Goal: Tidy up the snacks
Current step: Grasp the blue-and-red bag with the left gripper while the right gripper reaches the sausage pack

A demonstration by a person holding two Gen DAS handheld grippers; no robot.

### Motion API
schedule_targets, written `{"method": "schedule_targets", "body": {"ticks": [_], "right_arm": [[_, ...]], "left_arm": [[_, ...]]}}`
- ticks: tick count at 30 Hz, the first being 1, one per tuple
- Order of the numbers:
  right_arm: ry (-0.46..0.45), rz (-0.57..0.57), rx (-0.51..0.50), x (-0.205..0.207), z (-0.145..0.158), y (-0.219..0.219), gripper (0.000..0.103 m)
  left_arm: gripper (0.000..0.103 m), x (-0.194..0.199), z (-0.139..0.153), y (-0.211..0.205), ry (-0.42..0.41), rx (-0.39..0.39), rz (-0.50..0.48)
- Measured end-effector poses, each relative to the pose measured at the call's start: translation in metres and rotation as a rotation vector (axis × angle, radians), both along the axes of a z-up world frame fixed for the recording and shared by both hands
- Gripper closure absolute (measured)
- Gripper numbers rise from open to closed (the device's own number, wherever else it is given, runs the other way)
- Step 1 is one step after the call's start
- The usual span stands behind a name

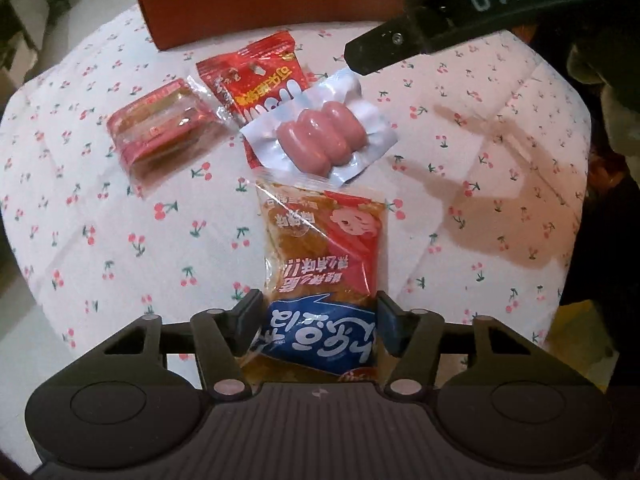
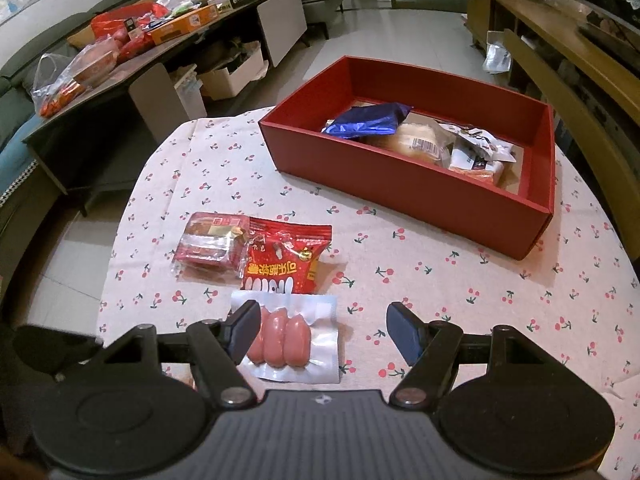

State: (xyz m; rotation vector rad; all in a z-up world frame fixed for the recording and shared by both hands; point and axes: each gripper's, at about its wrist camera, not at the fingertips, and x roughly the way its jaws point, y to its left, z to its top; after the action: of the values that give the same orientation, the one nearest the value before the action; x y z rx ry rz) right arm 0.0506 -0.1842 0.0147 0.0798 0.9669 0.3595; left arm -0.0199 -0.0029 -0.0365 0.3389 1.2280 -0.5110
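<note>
In front of me I see a white cloth with small red cherries that covers the round desk. Behind it, to my left, a long dark low table stands on the pale tiled floor, loaded with bags and cartons. A white open storage box sits under it. On my right stands a wooden sideboard.

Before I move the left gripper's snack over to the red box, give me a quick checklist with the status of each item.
1. Left gripper shut on the orange and blue snack packet: ok.
2. Packet lifted off the tablecloth: cannot tell.
3. Right gripper open, holding nothing: ok.
4. Red box has free space: ok.
5. Sausage pack lying apart from the held packet: cannot tell.
</note>
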Motion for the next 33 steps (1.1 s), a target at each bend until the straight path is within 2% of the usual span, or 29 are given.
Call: {"method": "schedule_targets", "body": {"ticks": [5,9,17,21,25,30,33], "right_arm": [[0.012,0.001,-0.007,0.002,-0.004,0.001,0.017],[0.034,-0.007,-0.003,0.007,-0.010,0.001,0.017],[0.104,0.003,0.035,0.020,-0.024,0.009,0.017],[0.118,0.052,0.005,0.024,-0.030,0.026,0.016],[0.121,0.098,-0.009,0.026,-0.033,0.041,0.006],[0.131,0.100,-0.050,0.031,-0.041,0.050,0.001],[0.182,0.133,-0.111,0.032,-0.055,0.061,0.000]], "left_arm": [[0.042,-0.003,0.007,0.004,-0.021,-0.025,0.033],[0.042,-0.001,0.021,0.011,-0.044,-0.081,0.087],[0.042,0.007,0.026,0.029,-0.034,-0.138,0.154],[0.042,0.009,0.026,0.031,-0.019,-0.154,0.164],[0.042,0.006,0.023,0.033,0.007,-0.162,0.149],[0.042,0.002,0.018,0.035,0.035,-0.156,0.140],[0.041,0.001,0.017,0.036,0.040,-0.161,0.137]]}}
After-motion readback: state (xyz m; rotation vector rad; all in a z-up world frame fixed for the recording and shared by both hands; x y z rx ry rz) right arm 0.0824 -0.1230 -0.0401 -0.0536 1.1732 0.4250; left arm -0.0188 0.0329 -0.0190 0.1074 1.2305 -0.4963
